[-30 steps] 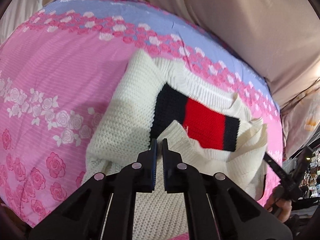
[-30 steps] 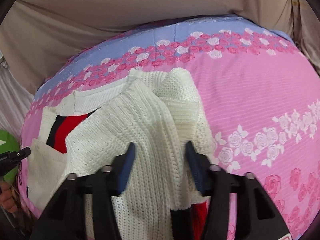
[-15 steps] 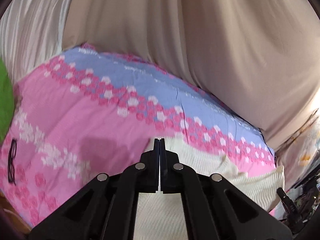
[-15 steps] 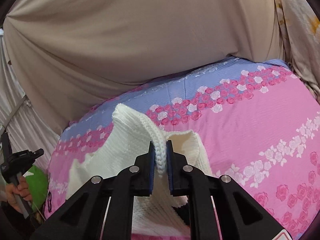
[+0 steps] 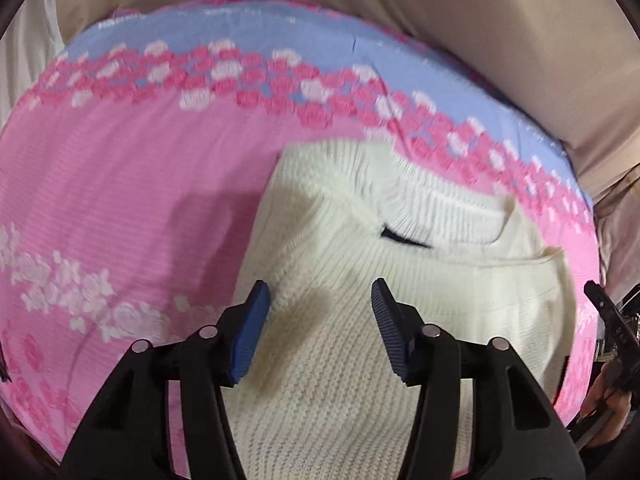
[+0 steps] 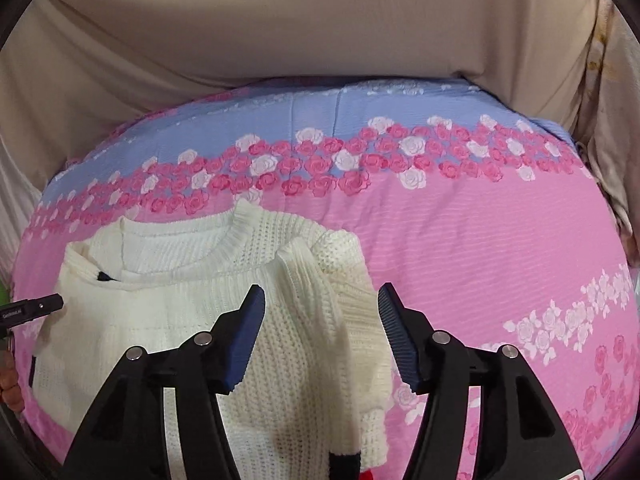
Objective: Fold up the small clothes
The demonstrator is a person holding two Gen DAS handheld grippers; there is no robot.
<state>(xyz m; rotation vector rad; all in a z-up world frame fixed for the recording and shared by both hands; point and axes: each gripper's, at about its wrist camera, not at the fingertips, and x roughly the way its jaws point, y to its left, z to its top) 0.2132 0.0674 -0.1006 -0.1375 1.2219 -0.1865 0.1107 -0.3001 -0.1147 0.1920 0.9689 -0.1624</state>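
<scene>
A cream knitted sweater (image 5: 360, 304) lies folded on the pink flowered bedspread (image 5: 120, 208), its ribbed collar toward the far side. Only a thin dark sliver of its navy and red stripe shows under the top layer. My left gripper (image 5: 318, 296) hovers open just above the sweater's near left part, holding nothing. In the right wrist view the same sweater (image 6: 192, 280) lies left of centre, a sleeve bunched along its right edge. My right gripper (image 6: 320, 300) stands open over that sleeve, empty.
The bedspread (image 6: 480, 248) stretches wide to the right, with a blue band and rose border at the far side. Beige curtain (image 6: 280, 20) hangs behind the bed. The tip of the other gripper and a hand show at each view's edge.
Both grippers were shut on the sweater's edge and lifted it half a second ago; now both are open and the sweater lies folded over, its stripe covered.
</scene>
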